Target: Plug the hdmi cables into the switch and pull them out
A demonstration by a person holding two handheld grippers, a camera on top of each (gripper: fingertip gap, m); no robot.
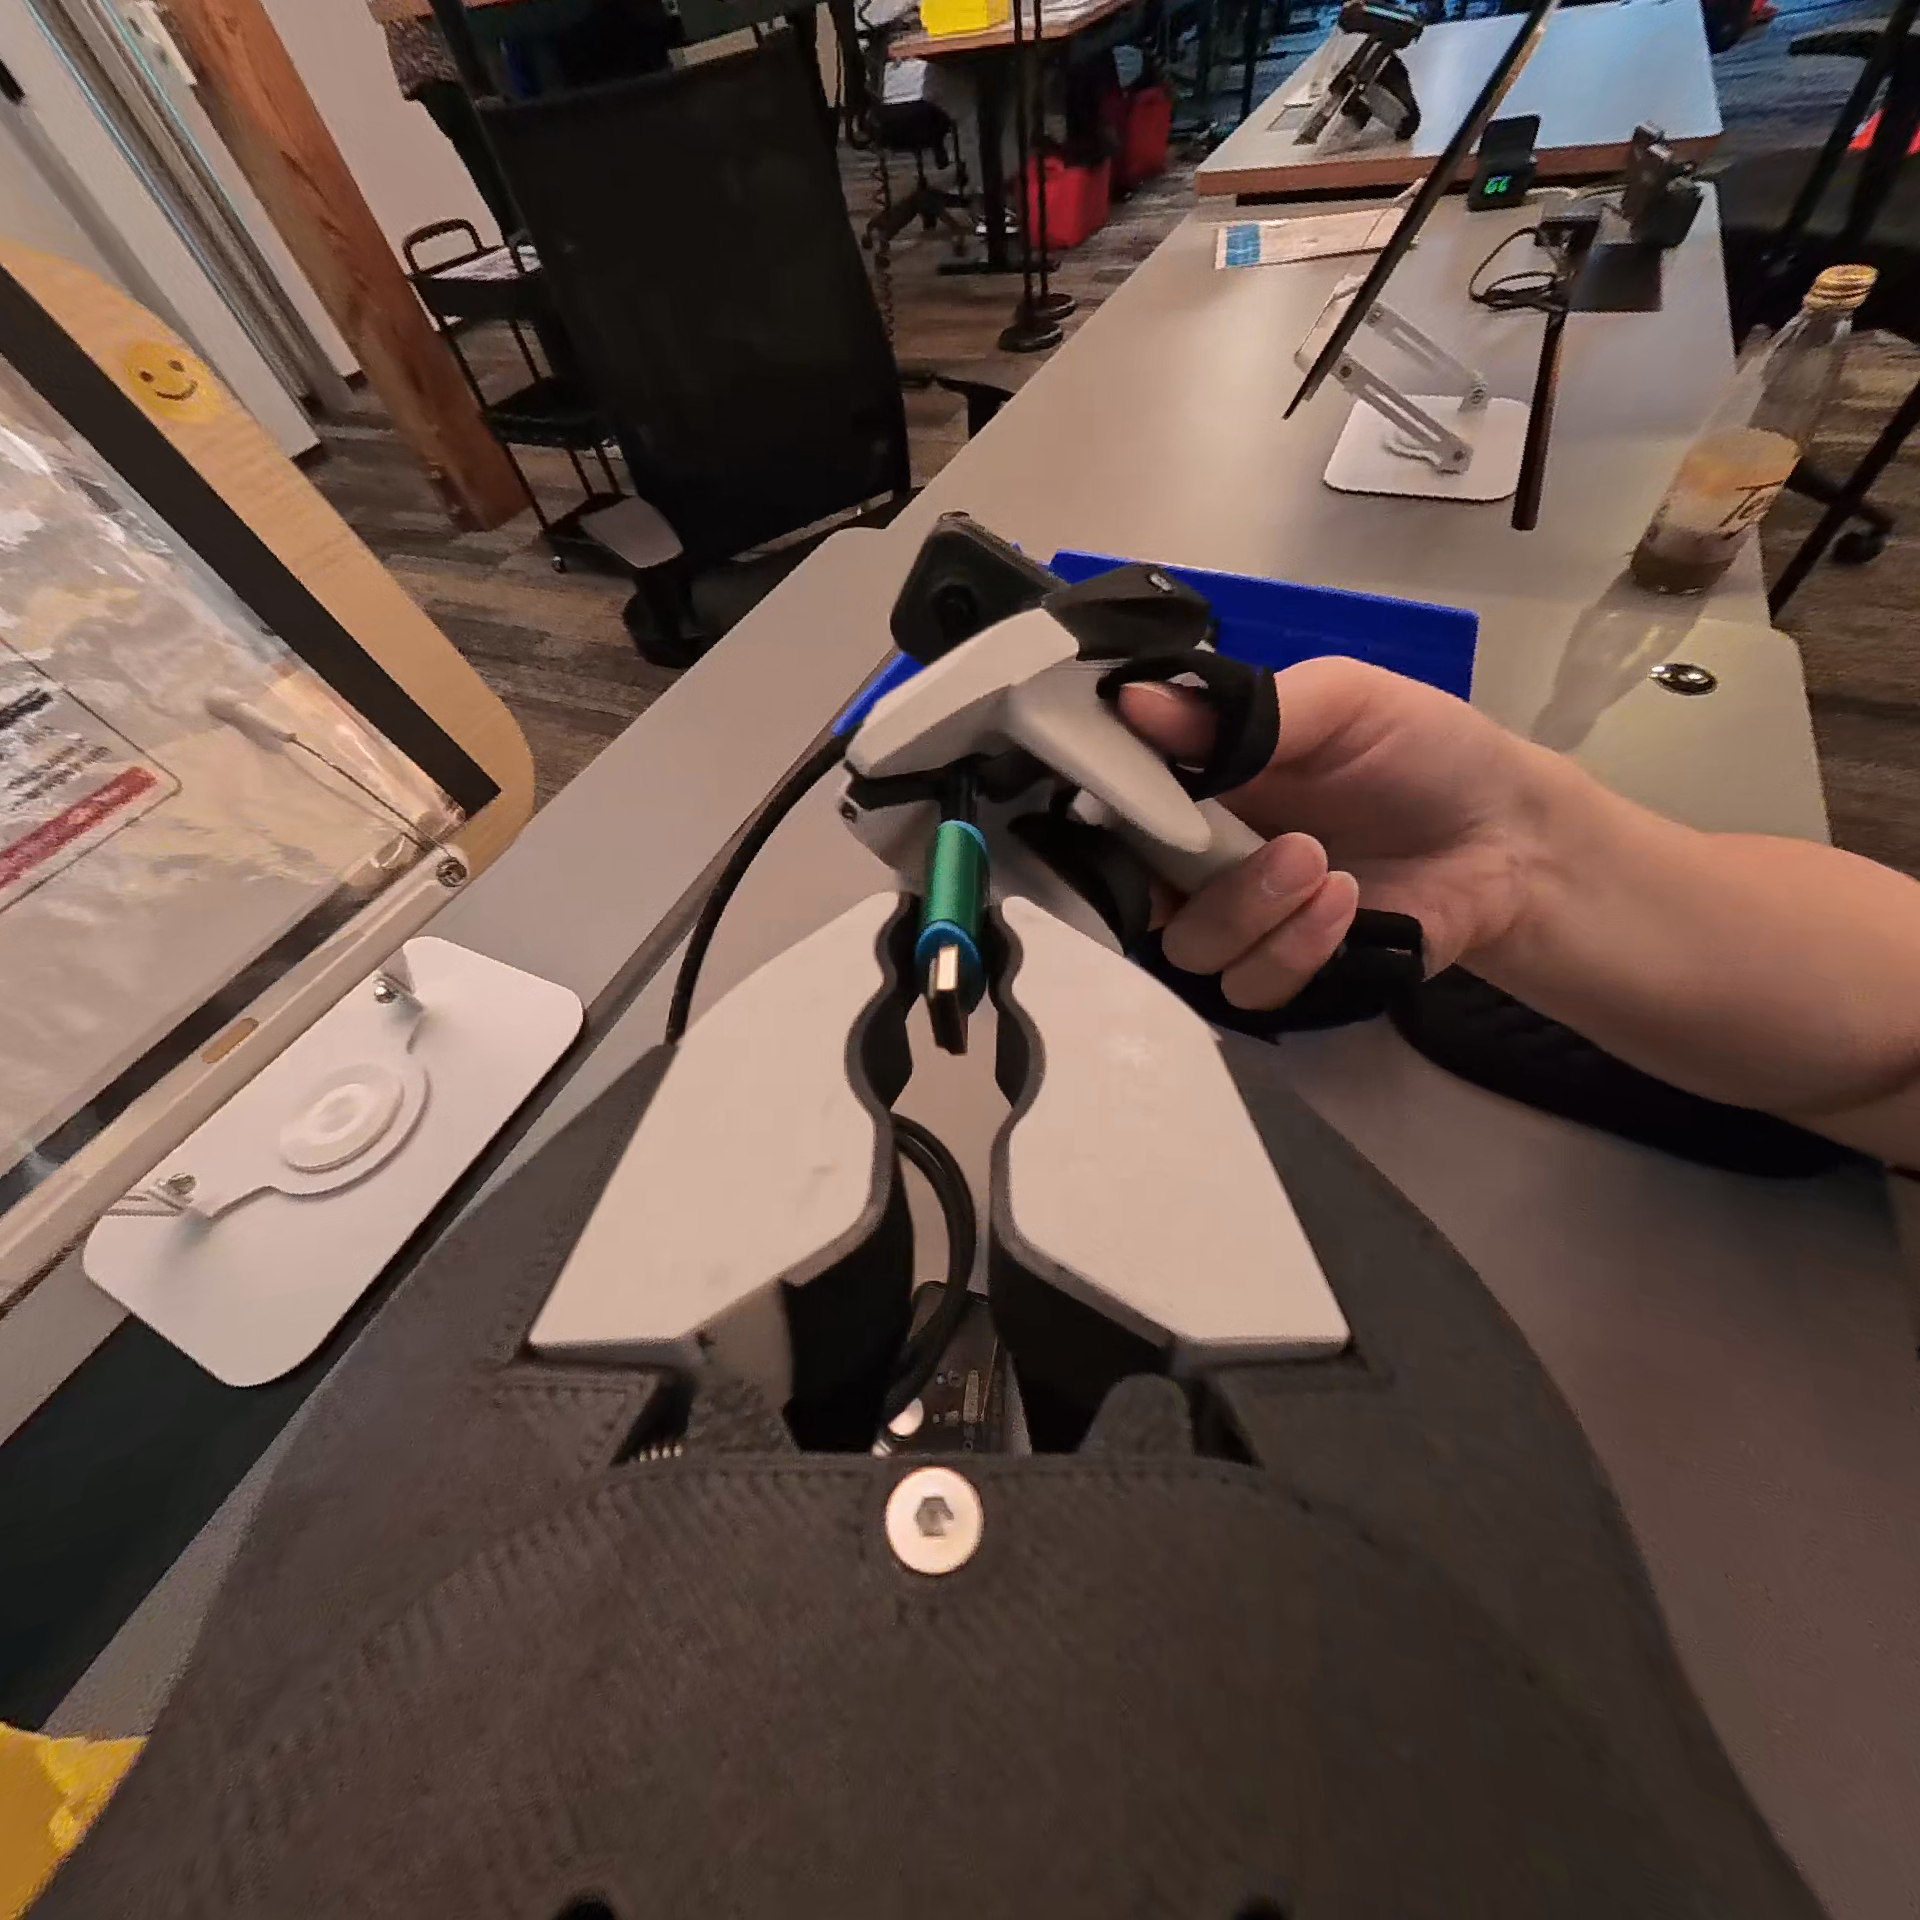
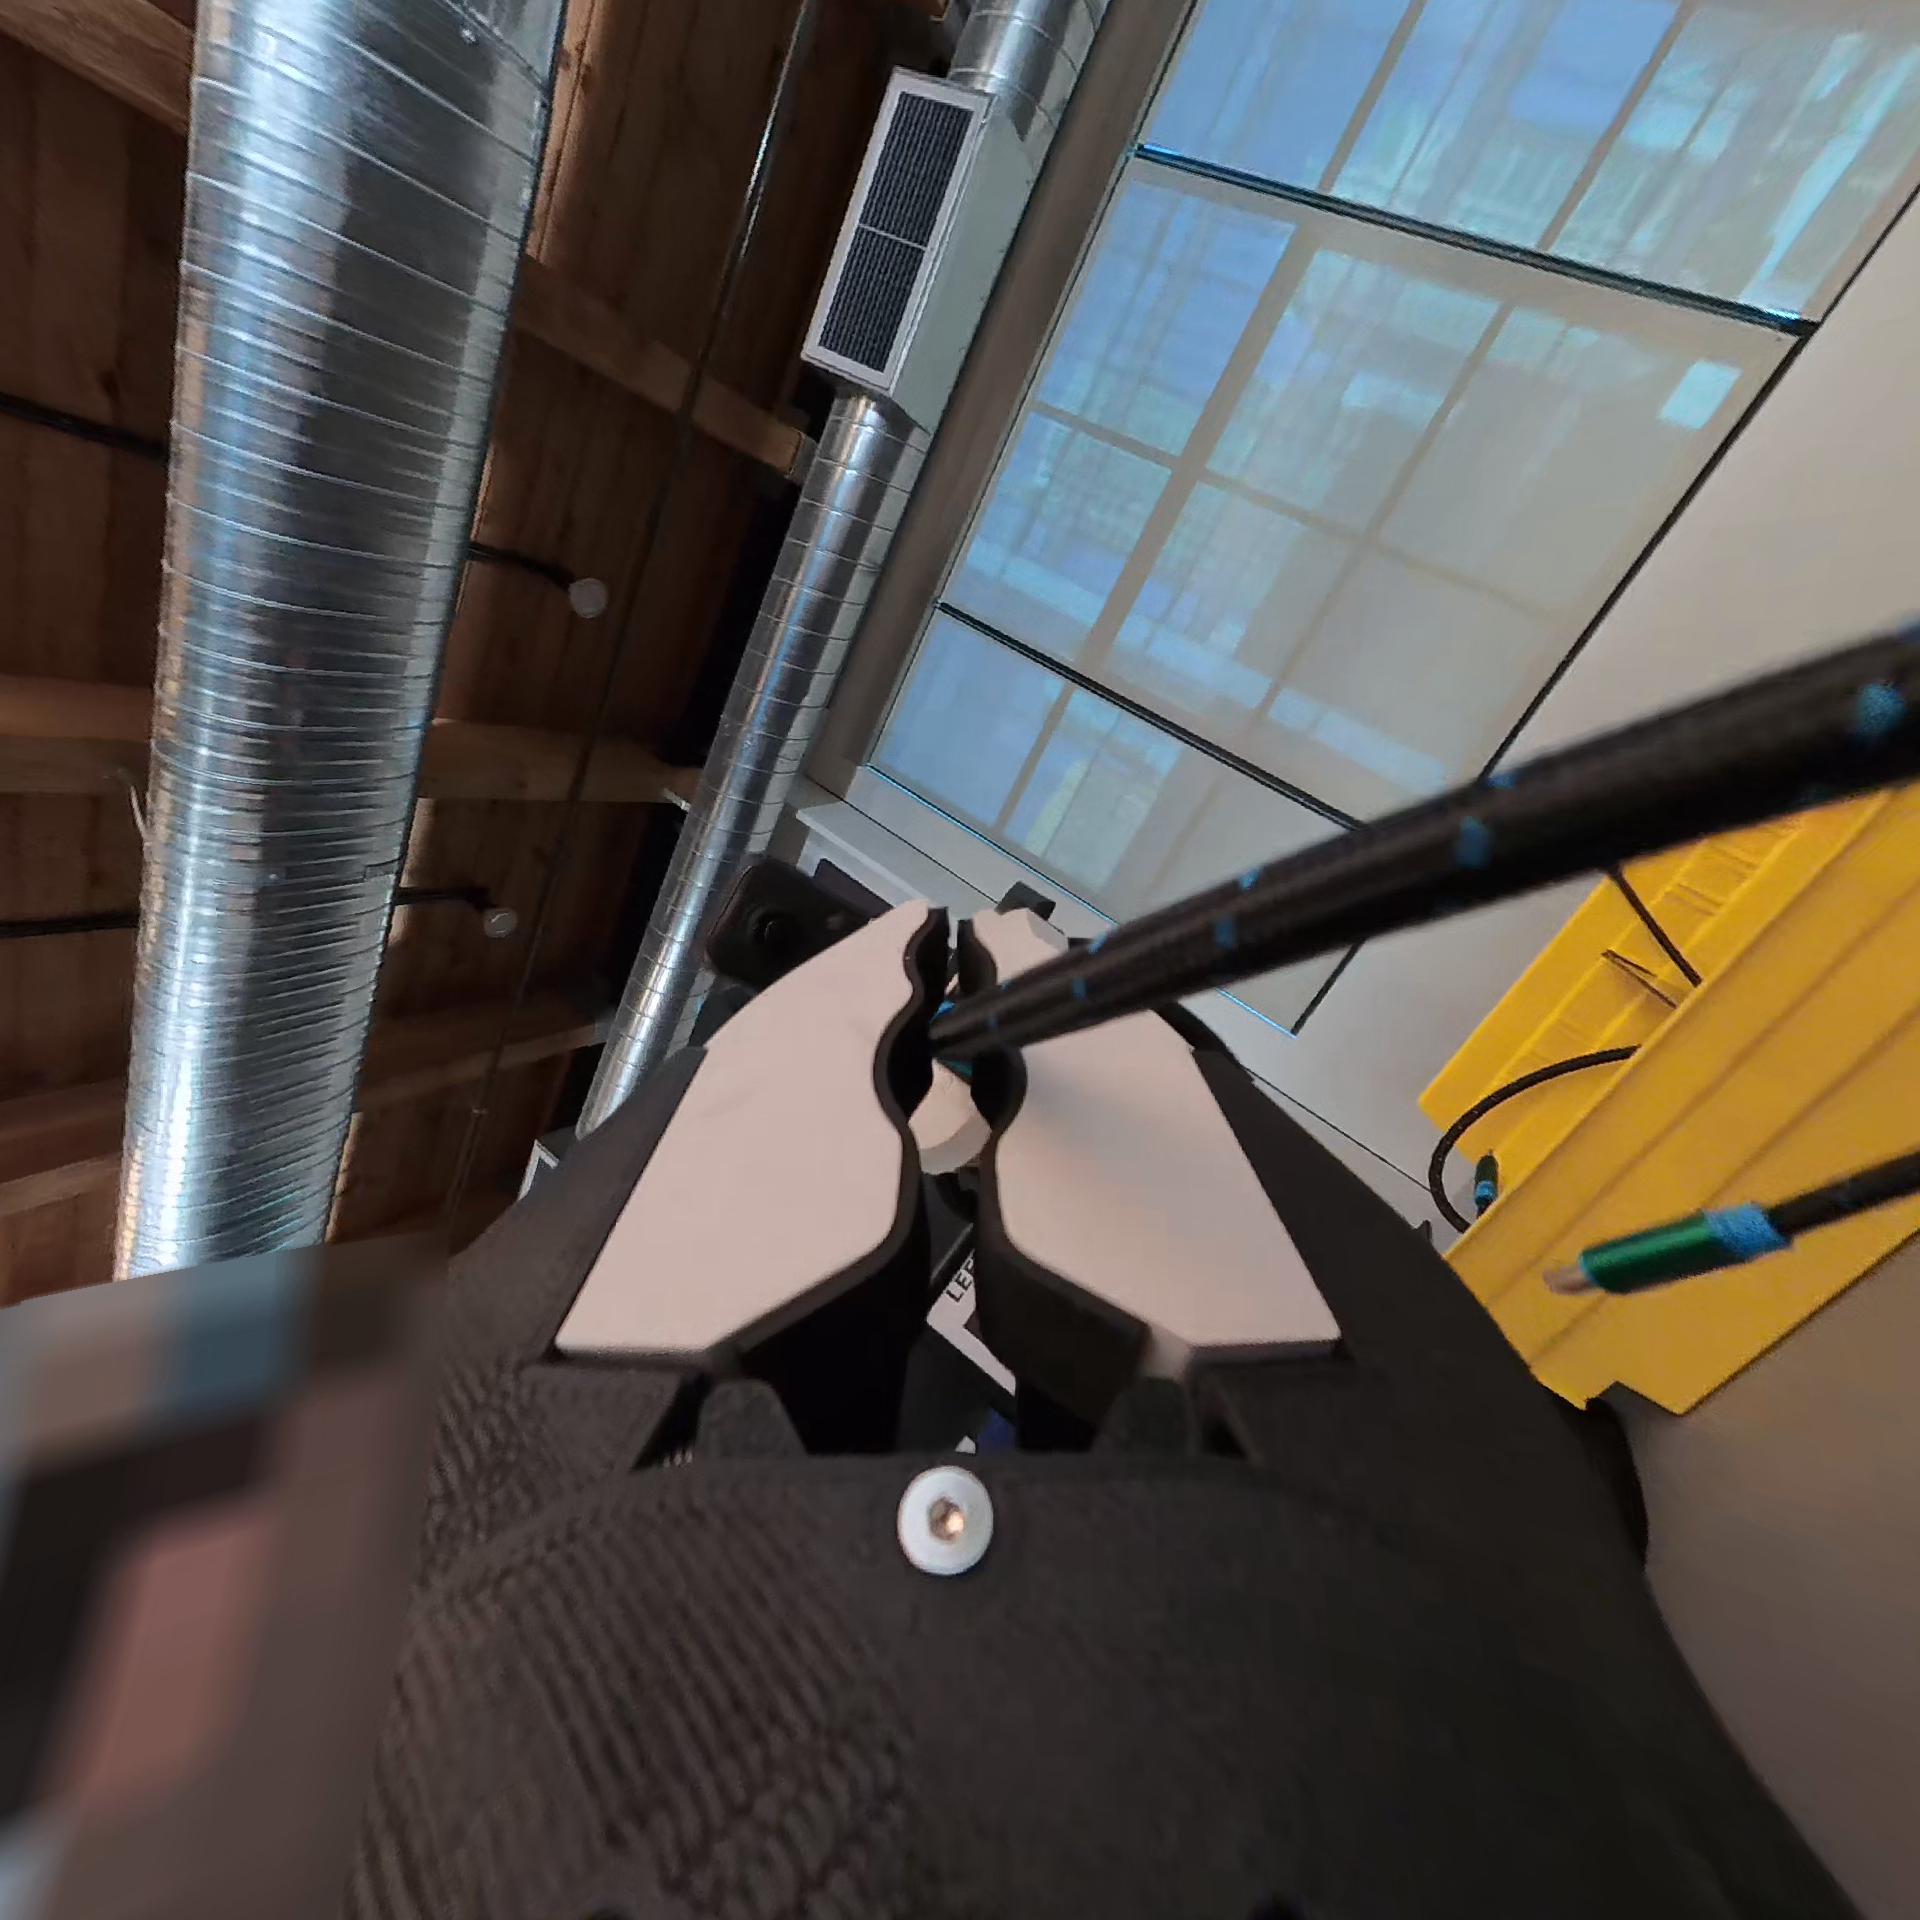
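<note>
In the left wrist view, my left gripper (image 1: 951, 930) is open, its fingers a plug's width apart. A green HDMI plug (image 1: 948, 894) with blue bands hangs tip-down between the fingertips; I cannot tell if they touch it. My right gripper (image 1: 961, 774), held in a hand, is shut on the black cable just behind that plug. In the right wrist view, my right gripper (image 2: 951, 940) points up at the ceiling, shut on black cable (image 2: 1299, 894) with blue marks. A second green plug (image 2: 1652, 1259) hangs free at the right. The switch is not clearly visible.
A grey desk (image 1: 1143, 436) runs away from me. A framed sign on a white base (image 1: 332, 1143) stands at the left. A blue box (image 1: 1330, 623), a tablet stand (image 1: 1423, 457) and a glass bottle (image 1: 1745, 436) sit farther back. A yellow bin (image 2: 1683, 1091) is at the right.
</note>
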